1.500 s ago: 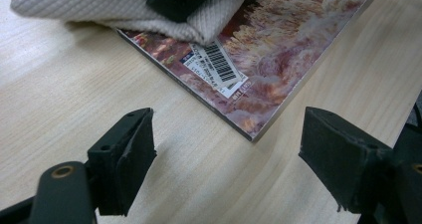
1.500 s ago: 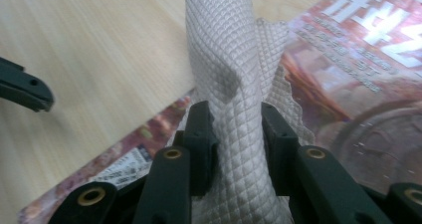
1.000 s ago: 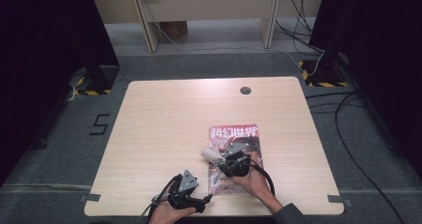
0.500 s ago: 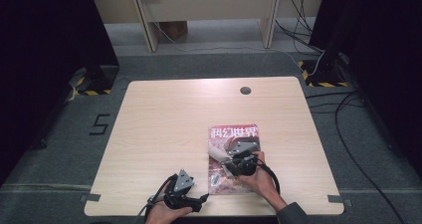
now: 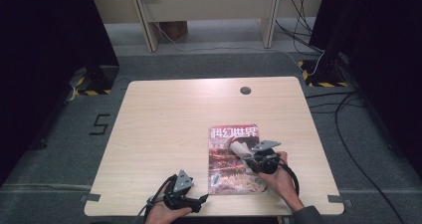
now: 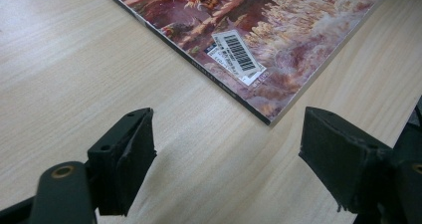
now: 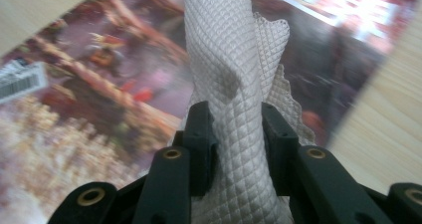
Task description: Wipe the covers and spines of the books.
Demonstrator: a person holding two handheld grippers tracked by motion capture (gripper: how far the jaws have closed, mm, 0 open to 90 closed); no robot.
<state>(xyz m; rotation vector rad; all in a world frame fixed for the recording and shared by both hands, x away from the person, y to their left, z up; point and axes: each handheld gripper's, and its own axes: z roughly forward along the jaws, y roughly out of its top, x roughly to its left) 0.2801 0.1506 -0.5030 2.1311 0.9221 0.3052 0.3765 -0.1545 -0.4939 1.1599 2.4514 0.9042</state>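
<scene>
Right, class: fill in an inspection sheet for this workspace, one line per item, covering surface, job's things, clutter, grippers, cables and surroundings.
Surface: wooden table, with a round grommet near its far edge.
Job's things: magazine lying flat, cover up; white cloth over it.
Clutter: nothing seen.
Grippers: left gripper open, jaws aimed at the magazine's corner; right gripper shut on the cloth.
Cables: one trails from each gripper; more on the floor at right.
Surroundings: grey carpet, dark curtains, hazard tape.
</scene>
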